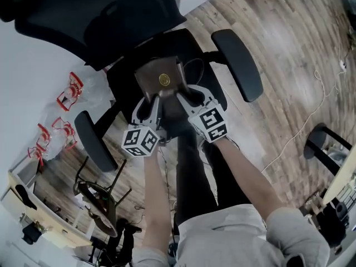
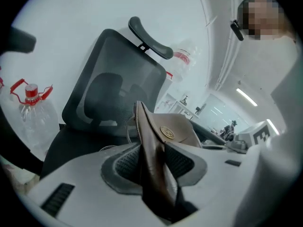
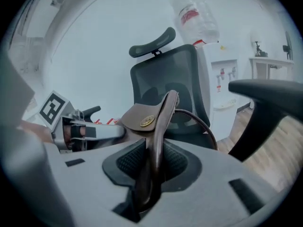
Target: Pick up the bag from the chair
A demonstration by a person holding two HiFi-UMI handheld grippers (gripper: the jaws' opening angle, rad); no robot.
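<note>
A small brown leather bag (image 1: 161, 78) with a round gold clasp hangs above the seat of a black office chair (image 1: 125, 15). My left gripper (image 1: 149, 100) is shut on the bag's left edge, and my right gripper (image 1: 186, 96) is shut on its right edge. In the left gripper view the bag (image 2: 163, 131) stands edge-on between the dark pads (image 2: 127, 164). The right gripper view shows the bag (image 3: 150, 119) pinched the same way, with its thin strap (image 3: 199, 122) looping off to the right. The left gripper's marker cube (image 3: 53, 107) shows there at the left.
The chair's armrests (image 1: 238, 63) flank the seat on both sides. Clear water bottles with red handles (image 1: 67, 93) lie on the white surface at the left. A white cable (image 1: 303, 121) runs over the wooden floor at the right. A water dispenser (image 3: 222, 77) stands behind the chair.
</note>
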